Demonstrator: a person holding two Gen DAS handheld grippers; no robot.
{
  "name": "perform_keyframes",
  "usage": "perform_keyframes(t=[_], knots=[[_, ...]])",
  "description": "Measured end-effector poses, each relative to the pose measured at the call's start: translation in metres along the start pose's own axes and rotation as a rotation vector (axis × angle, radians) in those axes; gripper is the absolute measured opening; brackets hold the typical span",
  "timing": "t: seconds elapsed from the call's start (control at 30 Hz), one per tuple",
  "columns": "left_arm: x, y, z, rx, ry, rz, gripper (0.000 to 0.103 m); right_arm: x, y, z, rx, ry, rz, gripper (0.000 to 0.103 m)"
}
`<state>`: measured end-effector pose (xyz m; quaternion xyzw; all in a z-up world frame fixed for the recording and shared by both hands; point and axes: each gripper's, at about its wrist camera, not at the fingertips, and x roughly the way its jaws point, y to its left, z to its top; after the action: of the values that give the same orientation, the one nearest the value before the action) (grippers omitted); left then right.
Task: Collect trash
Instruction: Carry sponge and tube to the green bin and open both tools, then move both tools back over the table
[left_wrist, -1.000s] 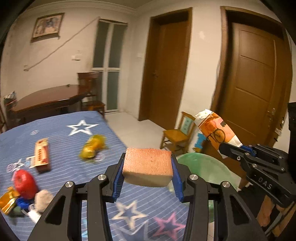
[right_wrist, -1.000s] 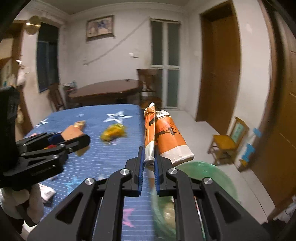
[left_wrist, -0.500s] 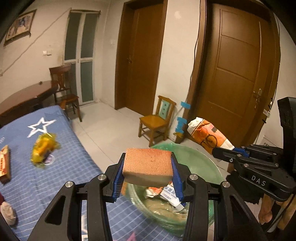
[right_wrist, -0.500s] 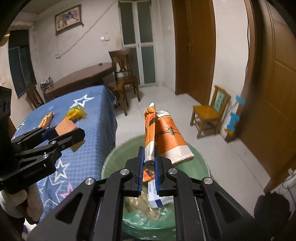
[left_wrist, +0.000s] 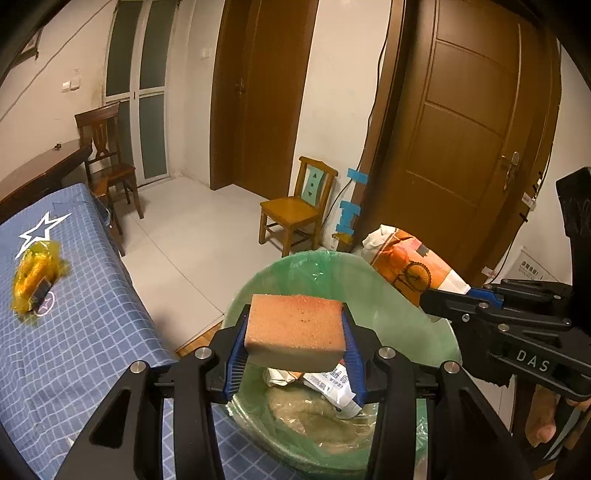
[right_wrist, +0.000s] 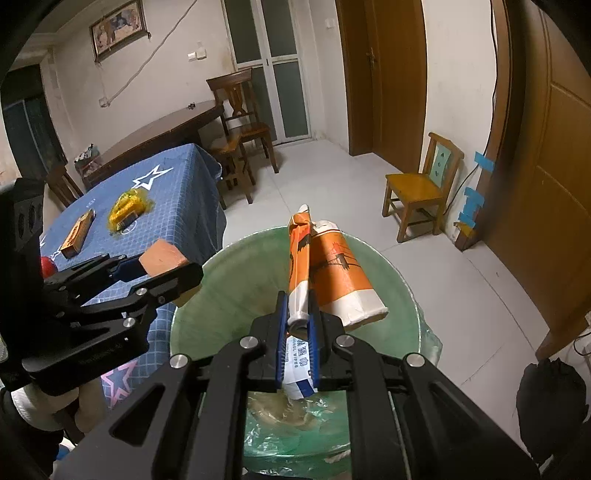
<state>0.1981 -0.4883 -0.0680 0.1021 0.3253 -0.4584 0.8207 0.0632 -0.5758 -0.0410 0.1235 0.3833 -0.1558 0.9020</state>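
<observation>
Up front in the left wrist view, the left gripper (left_wrist: 295, 332) clamps one orange sponge (left_wrist: 295, 326) crosswise between its two blue pads, above the open mouth of one bin (left_wrist: 391, 295) lined with a green bag, where crumpled wrappers lie at the bottom. At right, the right gripper (left_wrist: 448, 301) pinches one orange-and-white packet (left_wrist: 410, 264) over the bin's far rim. One yellow wrapper (left_wrist: 33, 275) lies on the blue checked tablecloth (left_wrist: 81, 332), which bears white stars; behind are a tiled floor, two wooden chairs and two brown doors. Next, the right wrist view shows the right gripper (right_wrist: 298, 325) closed on the packet (right_wrist: 332, 273) by its flattened edge, the packet's body leaning right above the bin (right_wrist: 229, 288). The left gripper (right_wrist: 162, 266) holds the sponge (right_wrist: 162, 258) at the bin's left edge. On the tablecloth (right_wrist: 177, 192) lie the yellow wrapper (right_wrist: 125, 210), one narrow box (right_wrist: 77, 234) and something red (right_wrist: 47, 266), possibly a ball, mostly hidden.
</observation>
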Motion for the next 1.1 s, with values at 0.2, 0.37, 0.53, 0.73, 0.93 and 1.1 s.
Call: perform_keyframes(t=[0.2,0.37,0.53,0.73,0.93,1.1], knots=[[0.014,-0.002,-0.001,0.003,0.015,-0.004,0.046,0.003,-0.004,0.001,0.001,0.009,0.004,0.008],[0.021,-0.005,-0.001,0.005,0.024,-0.009,0.048,0.007,-0.006,0.003,0.002,0.015,0.01,0.009],[0.028,-0.002,-0.003,0.0,0.039,-0.002,0.06,0.001,-0.014,0.003,0.034,-0.009,0.037,0.029],[0.025,0.001,-0.003,-0.012,0.033,0.009,0.066,-0.008,-0.016,0.004,0.042,-0.031,0.043,0.029],[0.015,-0.003,-0.003,-0.001,0.022,0.012,0.077,-0.016,-0.013,0.001,0.039,-0.049,0.043,0.029],[0.003,-0.002,-0.004,-0.004,0.012,0.015,0.079,-0.028,-0.01,0.001,0.029,-0.079,0.037,0.03]])
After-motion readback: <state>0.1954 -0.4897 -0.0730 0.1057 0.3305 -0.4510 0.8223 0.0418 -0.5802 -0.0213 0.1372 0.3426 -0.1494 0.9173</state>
